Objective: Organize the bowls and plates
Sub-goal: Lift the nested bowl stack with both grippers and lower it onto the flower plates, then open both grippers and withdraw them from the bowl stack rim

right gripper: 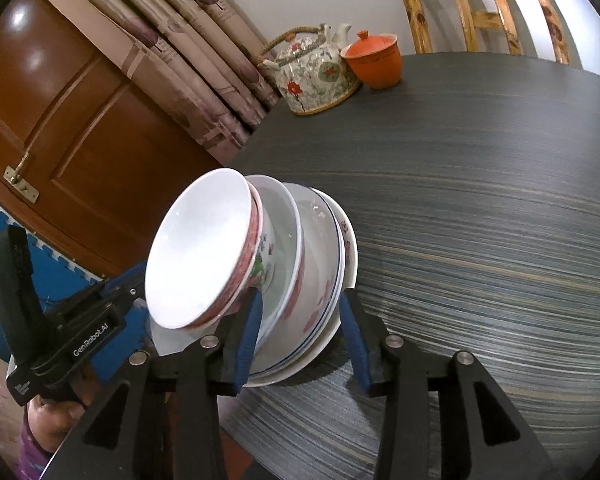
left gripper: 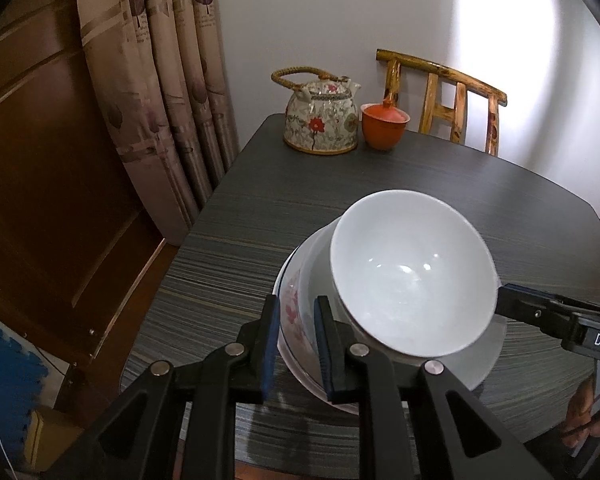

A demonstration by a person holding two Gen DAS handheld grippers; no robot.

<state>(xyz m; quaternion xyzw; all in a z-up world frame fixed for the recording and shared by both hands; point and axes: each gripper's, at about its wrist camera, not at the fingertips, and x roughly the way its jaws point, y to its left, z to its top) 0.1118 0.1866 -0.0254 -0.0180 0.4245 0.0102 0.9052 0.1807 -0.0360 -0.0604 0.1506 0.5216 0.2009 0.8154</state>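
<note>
Left wrist view: the left gripper (left gripper: 298, 344) pinches the near rim of a floral bowl (left gripper: 296, 320) between its blue pads. That bowl sits on a white plate (left gripper: 486, 364) on the dark striped counter (left gripper: 260, 220). A white bowl (left gripper: 412, 272) rests tilted inside the stack, just ahead and right of the gripper. The right gripper's finger enters from the right, beside the white bowl's rim. A floral teapot (left gripper: 320, 124) and an orange lidded cup (left gripper: 384, 126) stand well ahead at the counter's far edge.

Right wrist view: the right gripper (right gripper: 300, 344) stands spread, its pads straddling the stack's near edge without pressing on it. The tilted bowl (right gripper: 204, 248), red-banded outside, leans left of the gripper. The left gripper (right gripper: 128, 284) reaches the stack from the left.
</note>
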